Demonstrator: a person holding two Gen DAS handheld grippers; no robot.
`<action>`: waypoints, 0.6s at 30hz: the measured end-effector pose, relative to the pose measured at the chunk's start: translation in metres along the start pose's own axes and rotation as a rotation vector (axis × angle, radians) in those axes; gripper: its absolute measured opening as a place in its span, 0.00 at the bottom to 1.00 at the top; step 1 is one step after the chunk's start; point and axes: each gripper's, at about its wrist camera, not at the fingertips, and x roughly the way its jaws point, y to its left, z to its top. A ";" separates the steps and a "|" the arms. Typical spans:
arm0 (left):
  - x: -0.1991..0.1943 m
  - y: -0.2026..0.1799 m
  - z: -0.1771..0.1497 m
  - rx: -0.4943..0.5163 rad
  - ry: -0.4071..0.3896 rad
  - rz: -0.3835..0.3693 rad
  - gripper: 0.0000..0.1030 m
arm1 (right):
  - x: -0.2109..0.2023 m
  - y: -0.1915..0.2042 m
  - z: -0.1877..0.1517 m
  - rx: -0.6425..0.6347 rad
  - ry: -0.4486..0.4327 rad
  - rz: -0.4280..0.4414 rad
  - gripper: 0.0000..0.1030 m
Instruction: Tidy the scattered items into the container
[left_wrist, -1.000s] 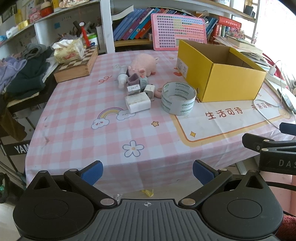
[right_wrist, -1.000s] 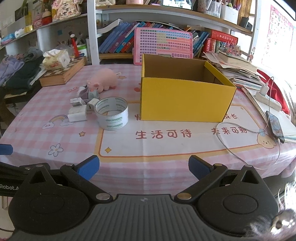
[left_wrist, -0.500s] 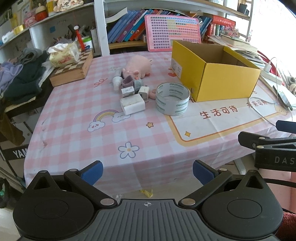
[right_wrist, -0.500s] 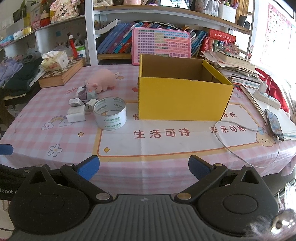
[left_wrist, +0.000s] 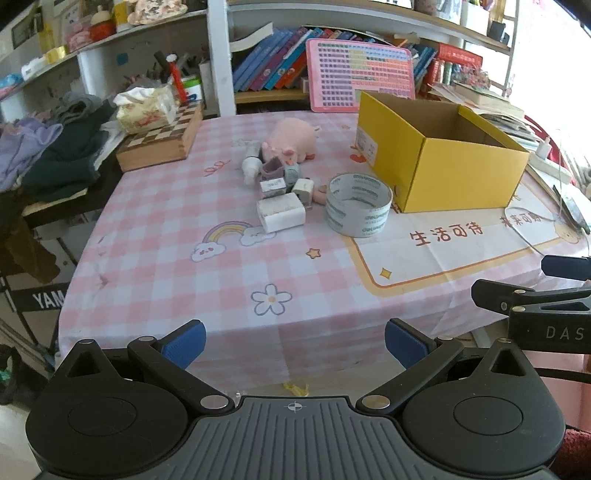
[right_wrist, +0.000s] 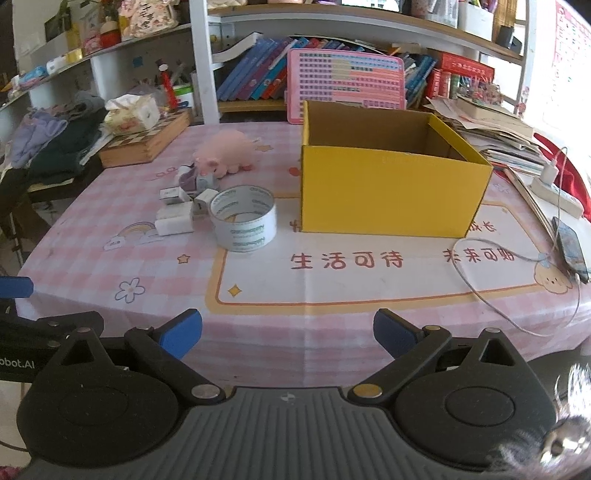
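We hold the left gripper (left_wrist: 294, 341) level, its jaws spread wide — nothing between them. Our right gripper (right_wrist: 288, 332) matches — wide apart, empty.

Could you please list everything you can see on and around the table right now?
Cardboard box: one, yellow, open, right of the clutter.
Tape roll: one, white, beside the box.
Plush pig: one, pink, behind the small items.
Charger block: one, white, left of the tape.
Small blocks: several, white and grey, between pig and charger.
Chessboard box: one, wooden, far left corner.
Tissue pack: one, on the chessboard box.
Phone: one, dark, right edge, cabled.
Left gripper: open, empty.
Right gripper: open, empty.
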 end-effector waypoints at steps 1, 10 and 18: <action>-0.001 0.000 -0.001 -0.003 -0.001 0.005 1.00 | 0.000 0.000 0.000 -0.003 0.000 0.003 0.98; -0.001 -0.003 0.000 0.003 -0.005 0.007 1.00 | -0.001 0.005 0.001 -0.043 -0.005 -0.007 0.98; -0.009 -0.010 0.011 0.049 -0.095 0.009 1.00 | -0.007 0.004 0.008 -0.053 0.012 -0.044 0.98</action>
